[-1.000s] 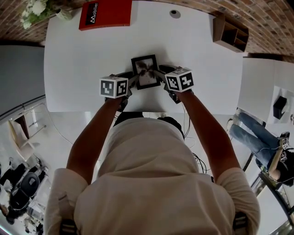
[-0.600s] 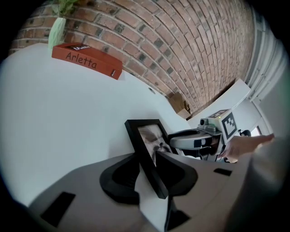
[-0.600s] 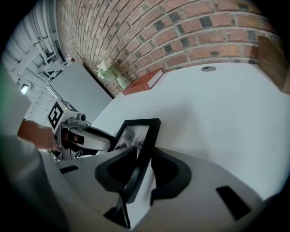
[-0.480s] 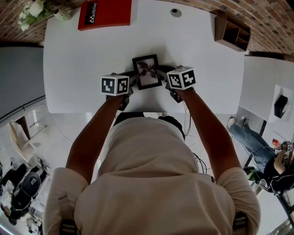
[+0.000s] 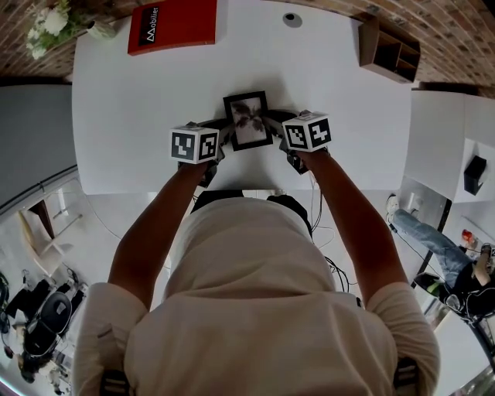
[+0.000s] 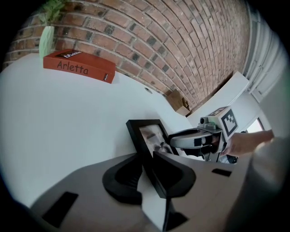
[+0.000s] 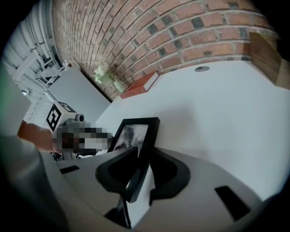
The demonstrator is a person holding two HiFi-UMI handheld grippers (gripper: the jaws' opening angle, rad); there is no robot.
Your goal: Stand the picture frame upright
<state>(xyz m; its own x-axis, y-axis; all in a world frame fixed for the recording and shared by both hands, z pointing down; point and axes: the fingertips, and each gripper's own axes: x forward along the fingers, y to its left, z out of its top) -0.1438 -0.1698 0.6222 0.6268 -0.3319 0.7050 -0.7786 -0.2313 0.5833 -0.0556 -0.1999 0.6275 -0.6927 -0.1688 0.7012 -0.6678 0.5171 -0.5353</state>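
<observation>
A black picture frame [image 5: 247, 120] with a dark flower photo sits face up near the front edge of the white table [image 5: 131, 100]. My left gripper [image 5: 224, 138] has the frame's left edge between its closing jaws, the pads against it. My right gripper [image 5: 272, 128] does the same on the right edge, jaws also closing. In the left gripper view the frame [image 6: 147, 131] runs tilted between the jaws of my left gripper [image 6: 146, 158], with the other gripper [image 6: 195, 138] beyond. In the right gripper view the frame's edge [image 7: 133, 131] is pinched in my right gripper [image 7: 144, 156].
A red book [image 5: 174, 23] lies at the table's far left, beside a vase of white flowers [image 5: 54, 23]. A small wooden shelf box [image 5: 387, 50] stands at the far right, and a round cable hole [image 5: 291, 19] lies at the back. A brick wall [image 6: 181, 41] runs behind.
Both grippers have closed in on the frame's side edges. The frame and the hands have hardly shifted on the table.
</observation>
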